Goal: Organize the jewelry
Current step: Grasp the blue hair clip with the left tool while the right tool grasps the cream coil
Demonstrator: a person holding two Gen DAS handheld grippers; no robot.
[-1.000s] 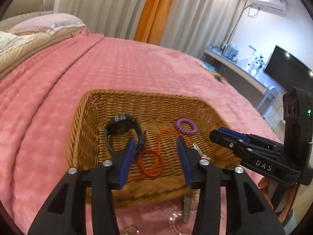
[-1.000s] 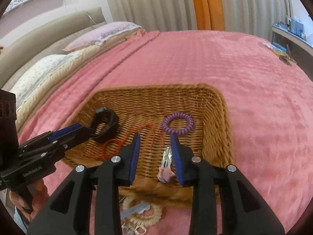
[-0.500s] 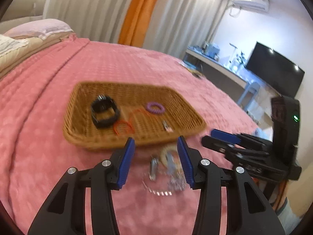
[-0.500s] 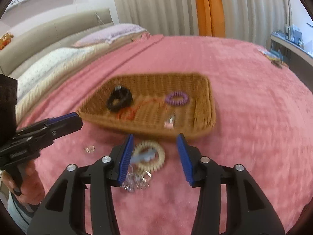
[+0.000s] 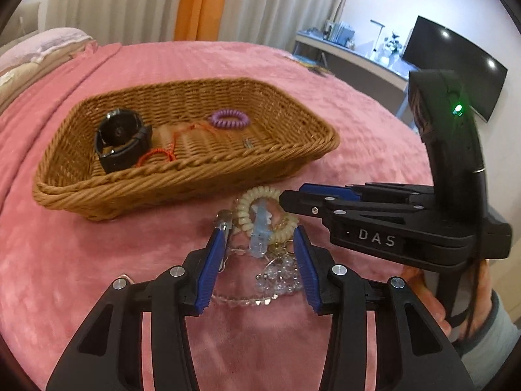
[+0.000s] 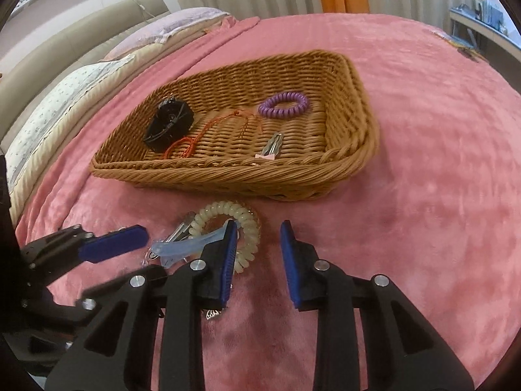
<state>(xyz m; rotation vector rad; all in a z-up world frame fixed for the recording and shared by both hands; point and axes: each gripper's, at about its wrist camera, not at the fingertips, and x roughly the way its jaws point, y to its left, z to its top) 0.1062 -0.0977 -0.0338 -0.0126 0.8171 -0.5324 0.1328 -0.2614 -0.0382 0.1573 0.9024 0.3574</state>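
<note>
A wicker basket (image 5: 182, 179) (image 6: 241, 176) on the pink bed holds a black watch (image 5: 122, 138) (image 6: 169, 123), an orange cord (image 5: 162, 153) (image 6: 208, 130), a purple coil hair tie (image 5: 229, 119) (image 6: 282, 105) and a hair clip (image 6: 272, 150). In front of it lies a pile: a cream coil tie (image 5: 247, 210) (image 6: 241, 221), a light blue clip (image 5: 260, 231) (image 6: 185, 247), a silver clip (image 5: 224, 224) and clear beads (image 5: 280, 273). My left gripper (image 5: 259, 264) is open over the pile. My right gripper (image 6: 257, 255) is open, its left finger on the cream tie.
Pillows (image 6: 65, 97) and a headboard lie at the left. A desk (image 5: 351, 55) and a dark TV screen (image 5: 452, 62) stand beyond the bed's right edge. Curtains (image 5: 195, 3) hang behind.
Both grippers pulled back from over the basket and lowered to the pile in front of it. The hair clip the right gripper held now lies in the basket; its jaws stand wider.
</note>
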